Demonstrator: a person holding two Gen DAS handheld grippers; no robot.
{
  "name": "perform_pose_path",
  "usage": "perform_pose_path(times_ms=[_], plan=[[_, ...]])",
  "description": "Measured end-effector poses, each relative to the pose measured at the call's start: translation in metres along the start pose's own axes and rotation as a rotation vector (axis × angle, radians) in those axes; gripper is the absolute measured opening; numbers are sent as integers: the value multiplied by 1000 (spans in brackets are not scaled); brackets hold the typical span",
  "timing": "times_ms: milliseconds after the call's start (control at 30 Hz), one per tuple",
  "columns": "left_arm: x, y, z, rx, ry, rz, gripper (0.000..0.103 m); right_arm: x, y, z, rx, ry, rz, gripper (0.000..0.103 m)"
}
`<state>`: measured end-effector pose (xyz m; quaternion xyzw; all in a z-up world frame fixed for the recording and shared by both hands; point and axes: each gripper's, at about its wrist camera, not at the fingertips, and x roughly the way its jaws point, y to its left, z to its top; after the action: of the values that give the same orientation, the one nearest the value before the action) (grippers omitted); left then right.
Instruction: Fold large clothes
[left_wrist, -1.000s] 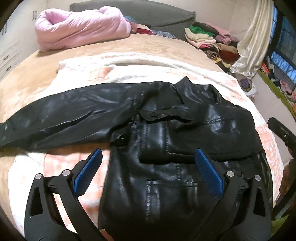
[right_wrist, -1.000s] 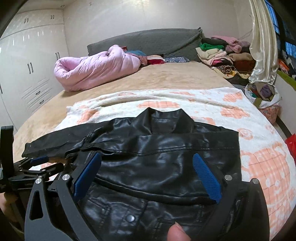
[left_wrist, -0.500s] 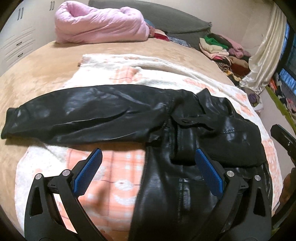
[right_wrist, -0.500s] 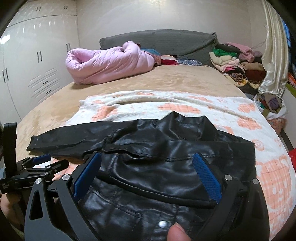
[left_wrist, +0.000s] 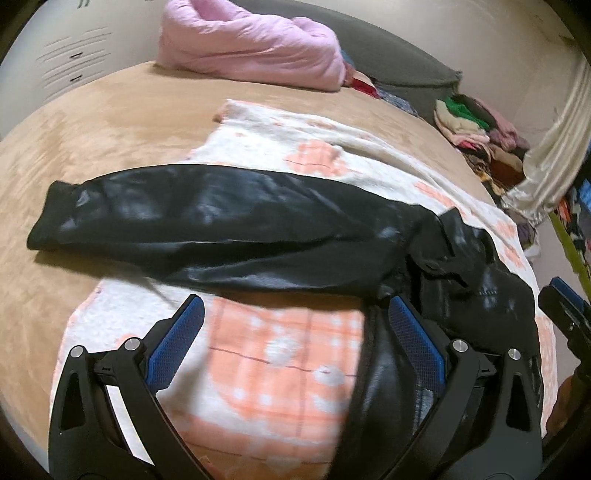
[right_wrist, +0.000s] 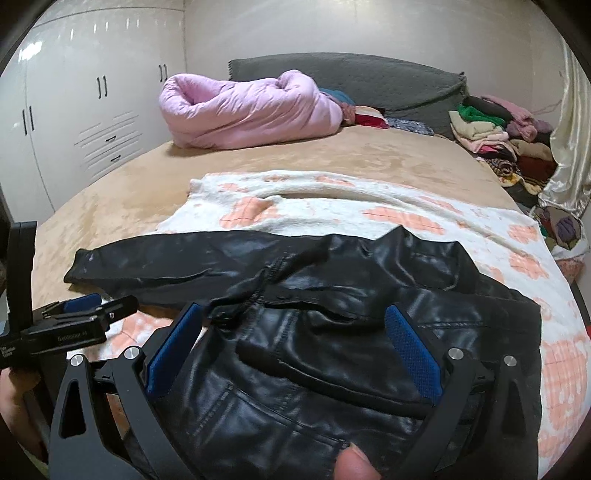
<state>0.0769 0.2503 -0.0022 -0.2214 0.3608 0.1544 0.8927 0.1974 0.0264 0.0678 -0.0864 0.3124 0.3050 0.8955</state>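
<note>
A black leather jacket (right_wrist: 332, 332) lies on a white and orange blanket (right_wrist: 332, 206) on the bed. One sleeve (left_wrist: 207, 225) stretches out to the left; the other side is folded over the body (left_wrist: 480, 295). My left gripper (left_wrist: 295, 332) is open above the blanket, near the jacket's left edge, below the outstretched sleeve. My right gripper (right_wrist: 291, 343) is open over the jacket's chest, holding nothing. The left gripper also shows at the left edge of the right wrist view, as the left tool (right_wrist: 74, 317).
A pink duvet (right_wrist: 243, 110) lies bundled at the head of the bed by a grey headboard (right_wrist: 369, 77). Stacked clothes (right_wrist: 498, 136) sit at the far right beside a cream curtain (right_wrist: 569, 147). White wardrobes (right_wrist: 85, 122) stand on the left. The tan bedspread (left_wrist: 92, 140) surrounds the blanket.
The left gripper has swung left, from over the jacket's body to over the blanket under the sleeve. The right gripper has pulled back a little. Both stay open.
</note>
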Motion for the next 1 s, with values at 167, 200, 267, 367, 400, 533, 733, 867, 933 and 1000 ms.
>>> perform_pose_path(times_ms=[167, 200, 267, 367, 400, 533, 733, 867, 933, 1000], plan=[[0, 27, 5, -69, -9, 20, 94, 7, 18, 8, -19, 0, 25, 99], [0, 32, 6, -81, -13, 26, 94, 8, 22, 10, -24, -1, 31, 99], [0, 40, 8, -98, -17, 32, 94, 10, 28, 11, -33, -2, 39, 99], [2, 55, 11, -134, -21, 44, 94, 18, 40, 13, -47, 11, 58, 99], [2, 61, 11, -150, -22, 48, 94, 21, 44, 14, -52, 15, 64, 99], [4, 82, 13, -207, -22, 50, 94, 31, 61, 15, -77, 27, 87, 99], [7, 116, 14, -318, -18, 39, 94, 46, 81, 13, -111, 41, 120, 99], [13, 139, 14, -406, -9, 18, 94, 59, 91, 9, -123, 66, 138, 99], [15, 151, 14, -450, -13, 27, 94, 66, 96, 7, -132, 79, 149, 99], [18, 161, 13, -491, -16, 25, 94, 70, 100, 5, -141, 85, 155, 99]])
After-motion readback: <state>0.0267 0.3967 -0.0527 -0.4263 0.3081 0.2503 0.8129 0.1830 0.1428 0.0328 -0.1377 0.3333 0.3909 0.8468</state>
